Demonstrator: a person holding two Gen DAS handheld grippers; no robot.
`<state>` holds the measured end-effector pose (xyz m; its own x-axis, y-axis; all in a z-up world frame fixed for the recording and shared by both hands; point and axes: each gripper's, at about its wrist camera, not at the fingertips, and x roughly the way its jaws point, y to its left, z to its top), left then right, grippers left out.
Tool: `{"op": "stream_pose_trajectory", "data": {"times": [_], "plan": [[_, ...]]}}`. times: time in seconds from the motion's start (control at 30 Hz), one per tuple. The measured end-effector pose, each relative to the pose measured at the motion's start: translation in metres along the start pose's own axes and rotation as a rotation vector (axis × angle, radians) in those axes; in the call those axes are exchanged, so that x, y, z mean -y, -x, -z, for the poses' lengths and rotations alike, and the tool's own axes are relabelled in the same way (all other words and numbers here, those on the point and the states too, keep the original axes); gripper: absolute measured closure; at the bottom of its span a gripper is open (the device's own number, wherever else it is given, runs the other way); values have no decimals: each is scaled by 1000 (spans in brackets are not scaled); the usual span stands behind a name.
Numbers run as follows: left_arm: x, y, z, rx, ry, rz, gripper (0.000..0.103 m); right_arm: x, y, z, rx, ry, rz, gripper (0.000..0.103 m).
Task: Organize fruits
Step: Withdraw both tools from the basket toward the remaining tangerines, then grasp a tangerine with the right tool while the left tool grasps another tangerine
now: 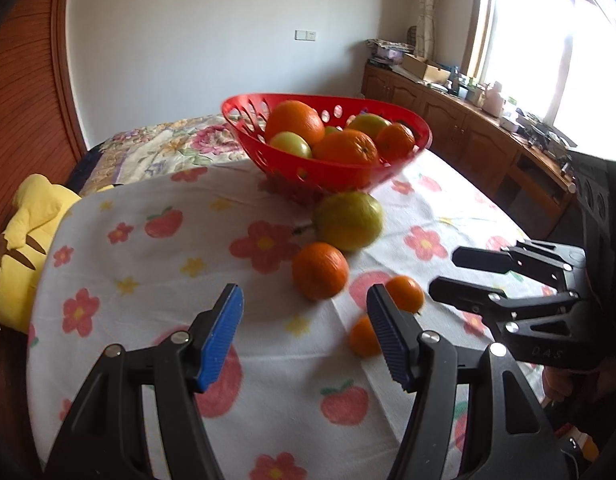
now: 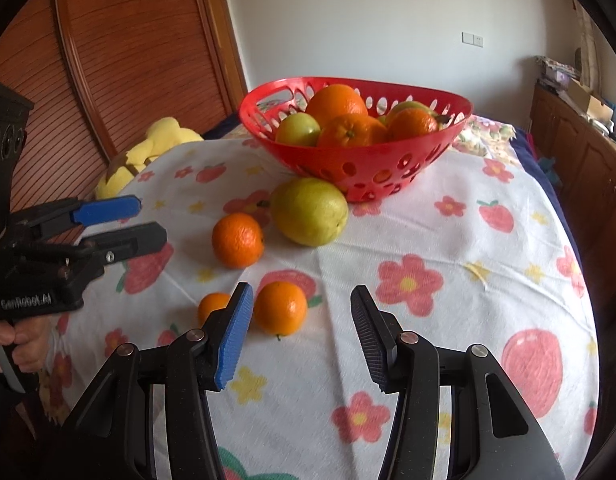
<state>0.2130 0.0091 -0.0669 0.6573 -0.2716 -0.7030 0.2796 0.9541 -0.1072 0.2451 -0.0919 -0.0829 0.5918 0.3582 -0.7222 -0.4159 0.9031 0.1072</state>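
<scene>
Fruits lie loose at frame centre before the red basket, a pear and three oranges, while both the left gripper and right gripper hover wide open and empty, so the pick-up step looks pending: close on the nearest orange.

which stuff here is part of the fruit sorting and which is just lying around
Job: red basket with fruit in it; loose green fruit; three loose oranges; left gripper and right gripper, both open.

Lying about: yellow plush; tablecloth.
</scene>
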Motion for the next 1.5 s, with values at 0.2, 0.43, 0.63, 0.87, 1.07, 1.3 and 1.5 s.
{"op": "stream_pose_trajectory", "data": {"times": [0.2,0.43,0.63,0.87,1.07,1.3,1.5], "plan": [[10,-3,9,-14,-27,0,39,-4,-5,3,-9,-2,-16,53],[8,-5,15,-29,-23,-3,39,-9,-16,3,-25,4,-33,55],[8,-9,21,-47,-20,3,39,-13,-27,1,-47,17,-41,60],[12,-10,25,-56,-25,10,39,-16,-37,2,-69,14,-32,63],[14,-10,25,-57,-24,13,39,-12,-44,3,-87,13,-15,64],[17,-11,25,-65,-30,11,39,-11,-45,6,-83,7,-21,68],[22,-15,24,-73,-39,16,39,-6,-36,8,-70,2,-16,68]]}}
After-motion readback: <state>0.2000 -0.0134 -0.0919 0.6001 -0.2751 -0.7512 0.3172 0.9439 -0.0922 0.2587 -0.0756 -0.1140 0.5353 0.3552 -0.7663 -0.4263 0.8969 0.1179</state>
